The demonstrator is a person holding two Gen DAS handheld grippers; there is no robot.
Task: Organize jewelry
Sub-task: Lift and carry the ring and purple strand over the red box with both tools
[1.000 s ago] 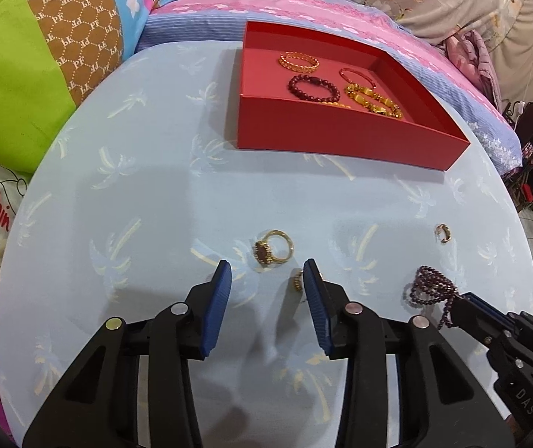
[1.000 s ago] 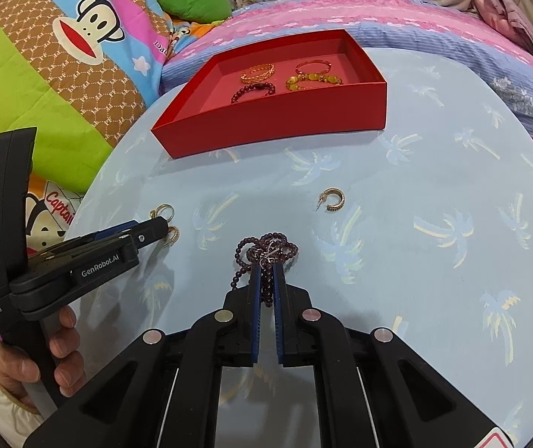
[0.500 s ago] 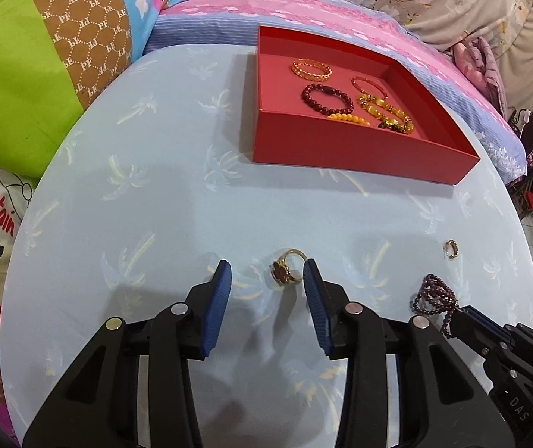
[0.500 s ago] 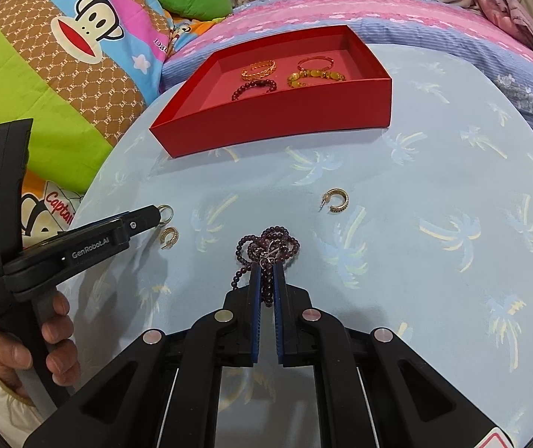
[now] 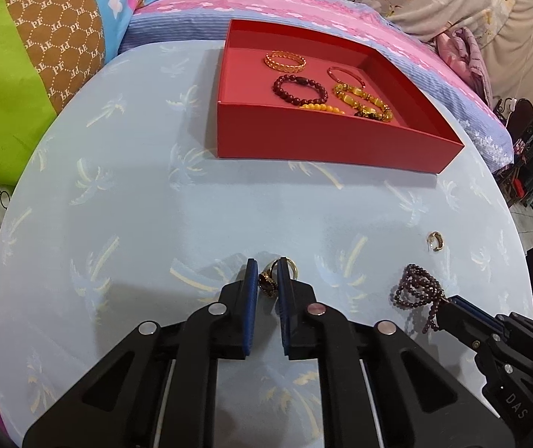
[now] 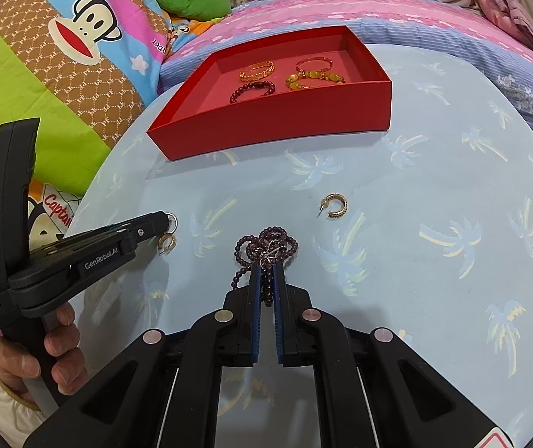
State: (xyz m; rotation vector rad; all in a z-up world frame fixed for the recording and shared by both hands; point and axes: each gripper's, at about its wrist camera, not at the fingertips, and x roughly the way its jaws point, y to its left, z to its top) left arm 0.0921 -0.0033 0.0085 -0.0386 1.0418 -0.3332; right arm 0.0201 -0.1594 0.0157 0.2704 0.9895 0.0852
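Left tongs (image 5: 267, 275) just closed on ring (image 5: 268, 280); right tongs (image 6: 265, 275) clamp beads (image 6: 266, 245); "GenRobot.AI" label.

Pale blue palm-print table (image 5: 176, 224): red tray (image 5: 326, 149), hoop earring (image 5: 435, 241).

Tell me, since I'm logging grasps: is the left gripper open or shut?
Shut, on the ring. The left gripper has just been closing, and its blue pads now pinch the ring between them on the table.

Bare table (image 5: 191, 224) before red tray (image 5: 322, 145)
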